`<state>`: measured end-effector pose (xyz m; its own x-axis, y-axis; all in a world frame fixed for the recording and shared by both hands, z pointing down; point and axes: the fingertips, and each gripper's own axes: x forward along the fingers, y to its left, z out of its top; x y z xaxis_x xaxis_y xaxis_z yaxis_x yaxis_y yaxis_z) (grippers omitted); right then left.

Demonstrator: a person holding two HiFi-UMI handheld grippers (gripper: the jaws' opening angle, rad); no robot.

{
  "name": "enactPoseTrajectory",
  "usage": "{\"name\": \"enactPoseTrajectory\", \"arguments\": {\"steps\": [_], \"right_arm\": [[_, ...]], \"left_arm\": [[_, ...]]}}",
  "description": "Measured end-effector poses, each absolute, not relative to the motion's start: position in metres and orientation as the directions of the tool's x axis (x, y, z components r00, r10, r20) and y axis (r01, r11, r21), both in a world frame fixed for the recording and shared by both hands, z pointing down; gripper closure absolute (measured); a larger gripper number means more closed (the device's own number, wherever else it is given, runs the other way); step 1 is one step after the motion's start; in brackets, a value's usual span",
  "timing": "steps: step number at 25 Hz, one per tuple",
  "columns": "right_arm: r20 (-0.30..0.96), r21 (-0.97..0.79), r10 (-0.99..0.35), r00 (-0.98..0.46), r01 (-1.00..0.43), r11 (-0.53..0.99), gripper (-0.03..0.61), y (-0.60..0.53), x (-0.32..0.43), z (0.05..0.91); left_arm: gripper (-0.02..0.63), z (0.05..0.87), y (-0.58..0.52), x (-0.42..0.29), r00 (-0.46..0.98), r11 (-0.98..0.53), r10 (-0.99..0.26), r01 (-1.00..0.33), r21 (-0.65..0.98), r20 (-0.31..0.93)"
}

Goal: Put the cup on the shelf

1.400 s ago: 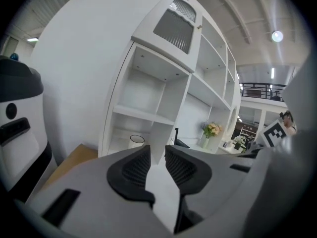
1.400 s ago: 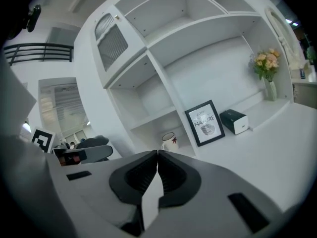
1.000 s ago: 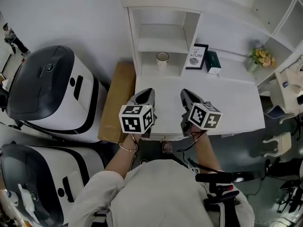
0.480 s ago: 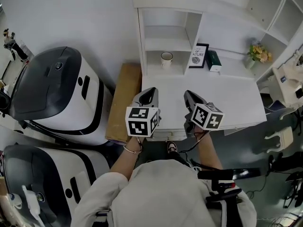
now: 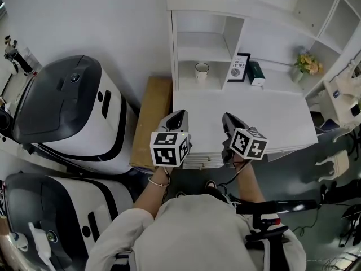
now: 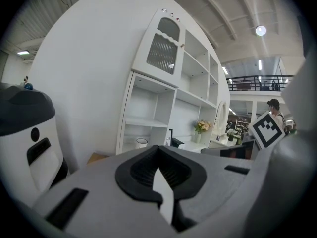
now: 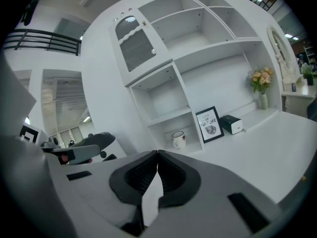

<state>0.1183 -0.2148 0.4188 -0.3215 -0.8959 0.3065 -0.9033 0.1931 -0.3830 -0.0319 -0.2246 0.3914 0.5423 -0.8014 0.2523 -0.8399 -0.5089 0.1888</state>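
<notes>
A white cup (image 5: 202, 69) with a dark rim stands upright in the lowest compartment of the white shelf unit (image 5: 228, 38); the same cup (image 7: 179, 139) shows in the right gripper view and the cup (image 6: 142, 143) in the left gripper view. My left gripper (image 5: 179, 116) and right gripper (image 5: 227, 119) hang side by side over the near edge of the white desk (image 5: 282, 120), well short of the cup. Both are shut with nothing between the jaws.
A framed print (image 5: 237, 68), a dark box (image 5: 255, 73) and a small vase of flowers (image 5: 305, 65) stand on the desk's back. A brown cardboard box (image 5: 151, 117) leans beside the desk, next to two large white-and-grey machines (image 5: 67, 112).
Both grippers have drawn back toward the desk's near edge, farther from the shelf. The cup has stayed in its compartment.
</notes>
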Motion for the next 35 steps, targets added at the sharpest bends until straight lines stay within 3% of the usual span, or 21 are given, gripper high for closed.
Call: {"name": "enactPoseTrajectory", "arguments": {"steps": [22,35], "right_arm": [[0.246,-0.345,-0.897,-0.367,-0.898,0.273,0.554,-0.23,0.174,0.392],[0.289,-0.246,-0.891,-0.349,-0.927,0.283,0.555,-0.229,0.194,0.394]], "left_arm": [[0.606,0.388,-0.228,0.009,0.478,-0.431,-0.839,-0.875,0.219,0.26],[0.606,0.392,-0.224,0.021,0.427,-0.379,-0.863,-0.9,0.215,0.268]]}}
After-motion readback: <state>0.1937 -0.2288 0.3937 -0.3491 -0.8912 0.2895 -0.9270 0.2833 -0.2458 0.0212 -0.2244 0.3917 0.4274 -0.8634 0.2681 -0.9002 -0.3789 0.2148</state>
